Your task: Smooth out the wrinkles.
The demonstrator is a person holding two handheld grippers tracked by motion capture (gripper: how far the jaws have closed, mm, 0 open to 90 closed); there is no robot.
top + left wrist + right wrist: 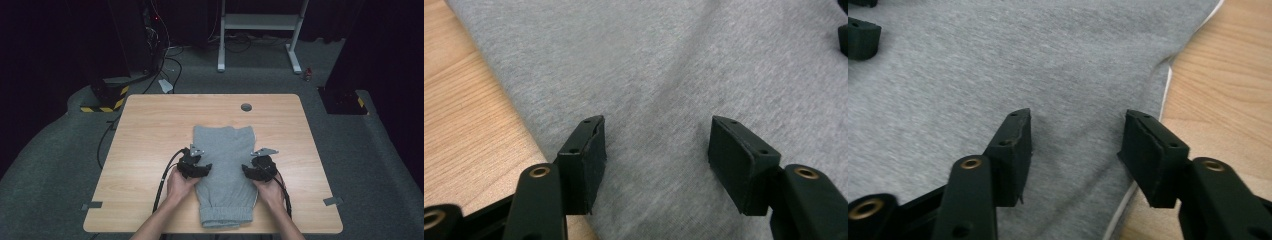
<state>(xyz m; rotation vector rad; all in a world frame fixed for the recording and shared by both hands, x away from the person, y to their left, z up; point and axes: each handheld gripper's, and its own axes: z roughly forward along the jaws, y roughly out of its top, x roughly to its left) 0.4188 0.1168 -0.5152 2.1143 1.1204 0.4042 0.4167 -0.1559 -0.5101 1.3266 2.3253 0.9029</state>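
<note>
A folded grey jersey garment [225, 165] lies flat on the wooden table [150, 130], with its elastic hem toward the near edge. My left gripper [202, 170] sits at the garment's left edge, its jaws spread. In the left gripper view, that gripper [656, 145] hovers over grey fabric [664, 65] with nothing pinched. My right gripper [250, 172] is at the garment's right edge. In the right gripper view, its jaws [1075, 145] stand apart above the cloth [998, 65], close to a white-trimmed edge. Each hand holds its gripper from the near side.
A round grey cable port [246, 107] is set in the table's far middle. Grey tape pieces [91, 205] [332, 201] mark the near corners. Beyond the table stand a white desk frame [260, 30], floor cables and a yellow-black striped base [107, 100].
</note>
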